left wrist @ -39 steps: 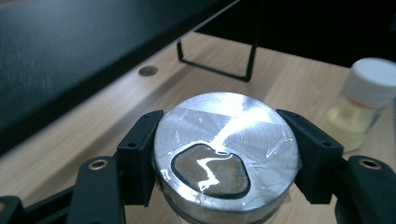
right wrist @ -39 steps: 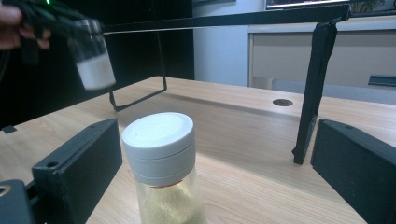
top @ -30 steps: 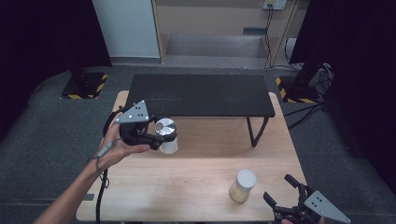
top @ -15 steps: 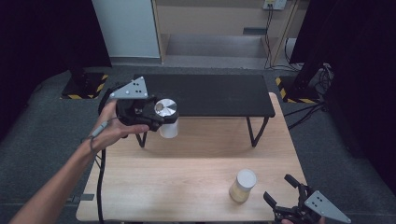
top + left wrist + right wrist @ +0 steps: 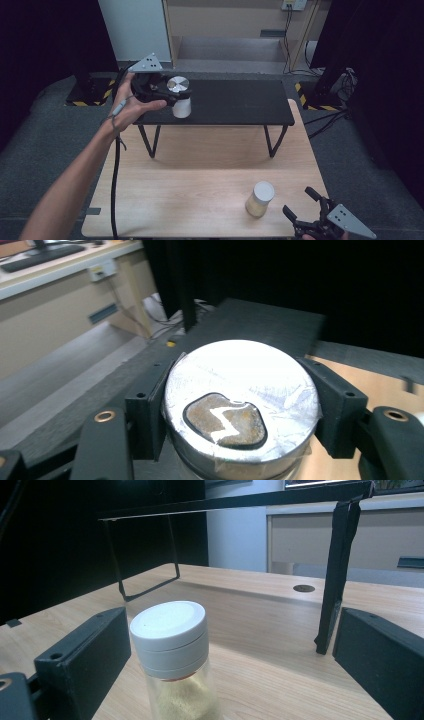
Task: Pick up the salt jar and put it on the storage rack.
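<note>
**Silver-lidded jar held over the black shelf; right gripper waits open by the spice jar**

From the high view we see the left gripper (image 5: 172,95) clamped on a silver-lidded jar (image 5: 179,97), held above the left end of the black shelf (image 5: 235,102) that stands on the far half of the wooden table (image 5: 200,175); whether the jar's base touches the shelf top we cannot tell from here; the person's left hand (image 5: 131,102) wraps the gripper body, the forearm reaching in from the lower left.

The left gripper view gives us what the high view cannot: the jar's foil-like lid (image 5: 242,390) carries a dark rounded sticker with a pale zigzag, and the two black pads press against the lid's rim on either side; the shelf surface runs away behind it.

At the table's near right corner in the high view we find the right gripper (image 5: 302,202), jaws spread apart and gripping nothing, just beside a white-capped jar (image 5: 260,198) of yellowish powder.

The right gripper view places that jar (image 5: 172,650) between the open jaws, nearer one of them and seemingly touching neither; it also shows us the shelf's thin black legs (image 5: 335,575) from low down.
</note>
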Demonstrator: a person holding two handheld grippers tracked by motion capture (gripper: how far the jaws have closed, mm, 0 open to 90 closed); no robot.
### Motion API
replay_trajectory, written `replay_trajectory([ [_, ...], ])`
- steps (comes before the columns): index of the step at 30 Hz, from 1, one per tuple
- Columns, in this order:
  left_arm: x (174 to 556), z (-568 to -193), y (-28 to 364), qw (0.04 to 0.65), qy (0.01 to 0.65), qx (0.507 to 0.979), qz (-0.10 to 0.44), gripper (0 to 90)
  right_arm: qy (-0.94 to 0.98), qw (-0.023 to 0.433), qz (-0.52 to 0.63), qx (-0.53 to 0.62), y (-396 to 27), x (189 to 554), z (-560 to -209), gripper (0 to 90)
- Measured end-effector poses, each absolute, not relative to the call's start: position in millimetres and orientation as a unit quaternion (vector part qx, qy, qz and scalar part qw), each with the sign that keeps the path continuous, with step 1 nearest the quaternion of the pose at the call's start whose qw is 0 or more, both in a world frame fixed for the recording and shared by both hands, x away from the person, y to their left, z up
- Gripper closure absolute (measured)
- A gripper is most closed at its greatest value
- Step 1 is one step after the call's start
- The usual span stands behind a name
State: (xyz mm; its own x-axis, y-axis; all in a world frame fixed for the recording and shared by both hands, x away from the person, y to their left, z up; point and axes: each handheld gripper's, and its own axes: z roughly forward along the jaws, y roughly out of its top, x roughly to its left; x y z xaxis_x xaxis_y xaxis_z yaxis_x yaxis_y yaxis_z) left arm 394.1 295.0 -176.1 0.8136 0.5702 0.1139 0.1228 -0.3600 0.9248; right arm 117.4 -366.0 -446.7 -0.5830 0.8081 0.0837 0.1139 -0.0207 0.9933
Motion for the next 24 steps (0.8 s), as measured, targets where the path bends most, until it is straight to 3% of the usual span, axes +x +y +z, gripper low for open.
replay_trajectory([
  [12, 431.0, -196.2, 285.1, 0.508, 0.274, 0.779, 0.243, 33.6, 0.638, 0.279, 0.619, 0.364, -368.1, 117.9, -448.0, 2.1],
  [24, 447.3, -216.3, 285.0, 0.511, 0.296, 0.775, 0.226, 33.6, 0.639, 0.278, 0.617, 0.365, -368.2, 118.7, -448.1, 2.1],
])
